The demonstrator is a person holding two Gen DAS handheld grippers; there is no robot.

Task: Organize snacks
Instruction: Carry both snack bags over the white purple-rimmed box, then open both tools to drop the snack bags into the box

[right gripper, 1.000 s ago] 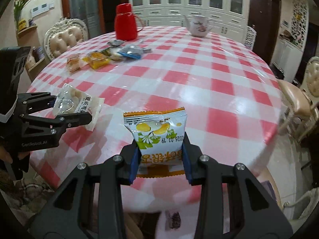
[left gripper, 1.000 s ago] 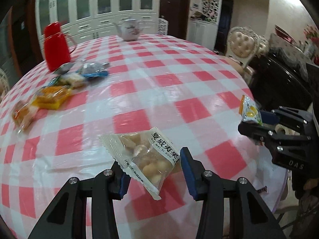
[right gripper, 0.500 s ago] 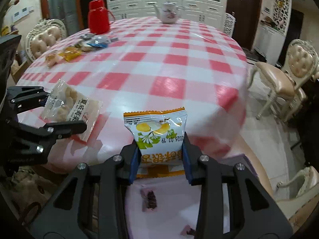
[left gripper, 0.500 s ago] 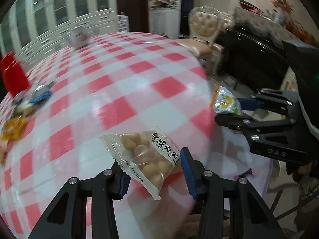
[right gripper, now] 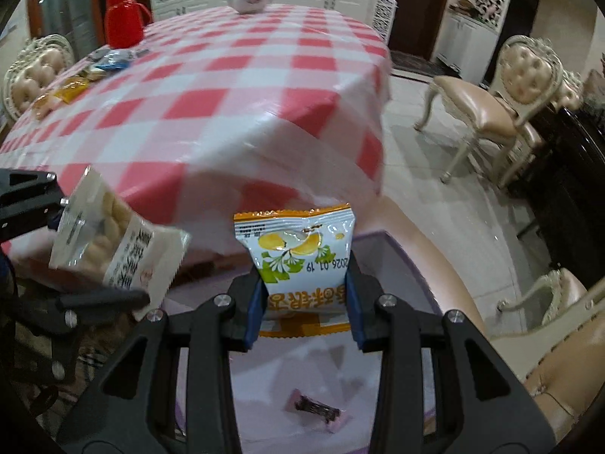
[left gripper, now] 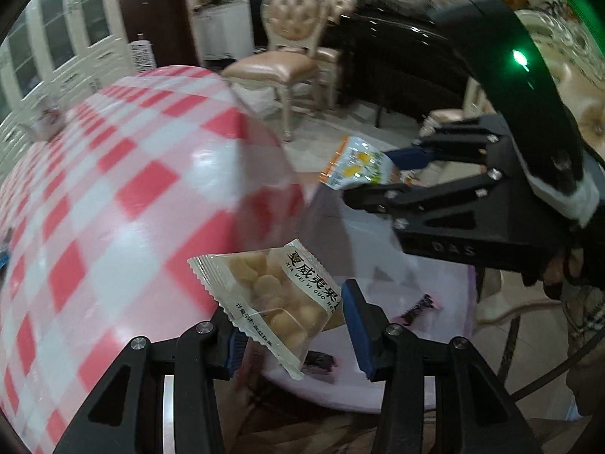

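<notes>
Hovering over the pink bin (right gripper: pixel 397 249), the left gripper (left gripper: pixel 291 325) grips the nut packet (left gripper: pixel 280 299) and the right gripper (right gripper: pixel 304 302) grips the yellow packet (right gripper: pixel 298 249). Two wrapped sweets (right gripper: pixel 317 412) already lie inside; several snacks (right gripper: pixel 75 83) wait on the bench (right gripper: pixel 242 75).

brightness: indoor light, kinda dim and warm, both views go black in the corners
glare: soft white sheen on the checked tablecloth (left gripper: pixel 211 162), another bright patch where it folds over the table edge (right gripper: pixel 272 117), plus shine on the floor tiles (right gripper: pixel 423 174)
green light: small LED (left gripper: pixel 520 58) glows and throws a green flare along the top right rim
blur: left view smeared, cloth squares and teapot (left gripper: pixel 45 121) streaky; the nut packet (left gripper: pixel 280 302) stays sharp
right view: cleaner, though the same nut packet looks soft at the left
distortion: heavy fisheye, table bulges, chair (right gripper: pixel 491 106) bends
</notes>
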